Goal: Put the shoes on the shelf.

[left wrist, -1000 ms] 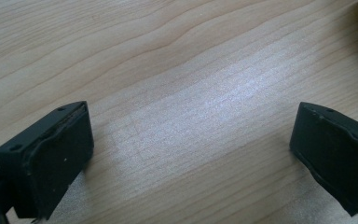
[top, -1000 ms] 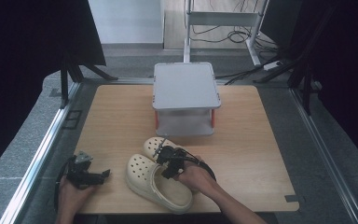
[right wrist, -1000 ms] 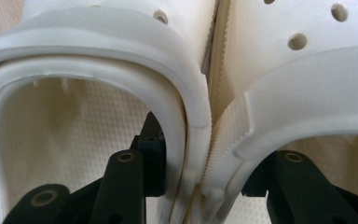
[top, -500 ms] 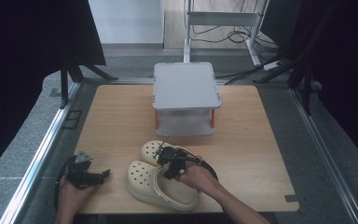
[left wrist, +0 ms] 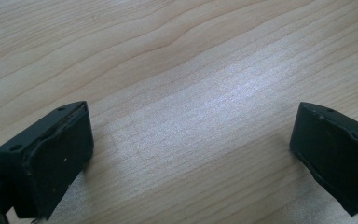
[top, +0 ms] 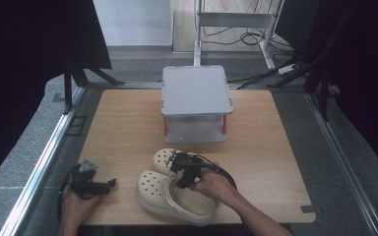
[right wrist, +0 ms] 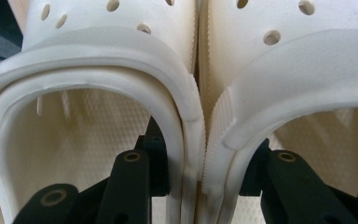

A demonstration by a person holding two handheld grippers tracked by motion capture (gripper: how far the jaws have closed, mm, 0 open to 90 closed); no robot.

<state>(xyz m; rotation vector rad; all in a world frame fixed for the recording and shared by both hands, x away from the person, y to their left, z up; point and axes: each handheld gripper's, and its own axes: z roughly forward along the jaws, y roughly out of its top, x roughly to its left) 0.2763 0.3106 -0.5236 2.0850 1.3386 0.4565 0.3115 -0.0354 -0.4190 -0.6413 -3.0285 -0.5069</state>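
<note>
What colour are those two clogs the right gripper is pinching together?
The clogs are cream white with small round holes; the right gripper view shows them best.

I see a pair of cream foam clogs [top: 174, 196] lying side by side near the front edge of the bench [top: 128, 128], about midway along it. Both sit sole down, toes angled toward the back left corner and heels toward the front right. Their uppers are perforated with round holes. The nearer clog [top: 162, 189] is in full sight; the farther clog [top: 165, 160] shows mostly its toe. In my right gripper view their inner walls press together, and one jaw of the right tongs [right wrist: 200, 186] sits inside each shoe, clamping those two walls between them.
</note>
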